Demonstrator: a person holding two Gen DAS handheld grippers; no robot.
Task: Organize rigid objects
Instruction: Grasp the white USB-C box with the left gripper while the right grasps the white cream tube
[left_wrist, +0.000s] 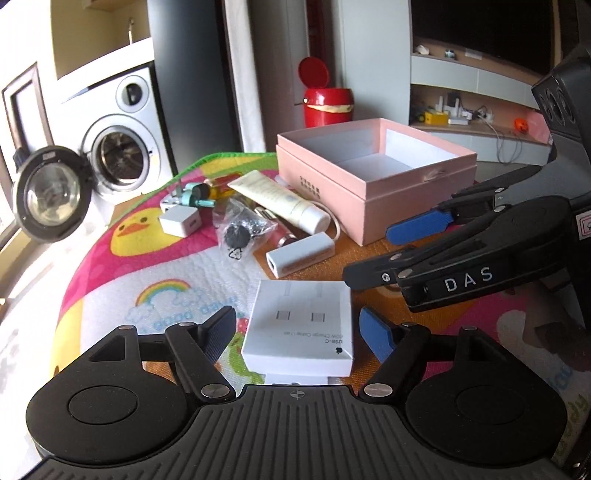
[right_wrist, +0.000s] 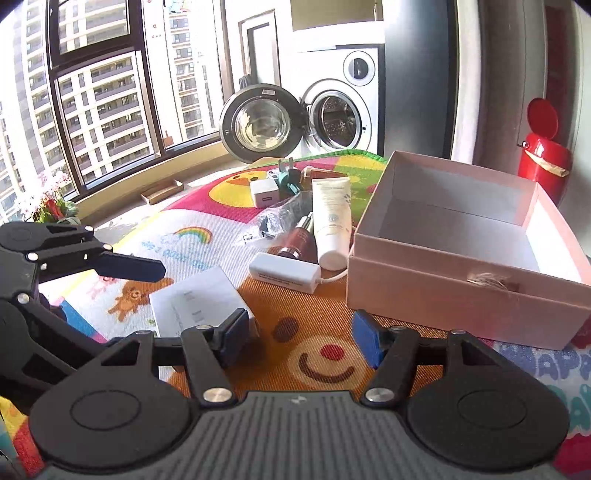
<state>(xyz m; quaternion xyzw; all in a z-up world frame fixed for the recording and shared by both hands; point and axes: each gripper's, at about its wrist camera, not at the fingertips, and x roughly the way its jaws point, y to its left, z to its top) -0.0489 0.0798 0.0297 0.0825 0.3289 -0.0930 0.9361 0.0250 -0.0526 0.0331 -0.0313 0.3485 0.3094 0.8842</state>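
Observation:
A white USB-C cable box (left_wrist: 301, 325) lies on the colourful mat between the open fingers of my left gripper (left_wrist: 295, 332), which do not touch it; it also shows in the right wrist view (right_wrist: 199, 302). My right gripper (right_wrist: 299, 339) is open and empty above the mat, next to the open pink box (right_wrist: 461, 254), which also shows in the left wrist view (left_wrist: 373, 177). A white adapter (right_wrist: 284, 271), a cream tube (right_wrist: 332, 218), a dark bottle (right_wrist: 301, 238), a white charger cube (right_wrist: 264, 194) and a plastic bag (right_wrist: 269, 221) lie in a cluster behind.
The mat (right_wrist: 314, 354) covers a table whose far edge faces a washing machine (right_wrist: 340, 114) with its door open. A red bin (right_wrist: 543, 155) stands behind the pink box. My left gripper's fingers (right_wrist: 129, 267) reach in from the left in the right wrist view.

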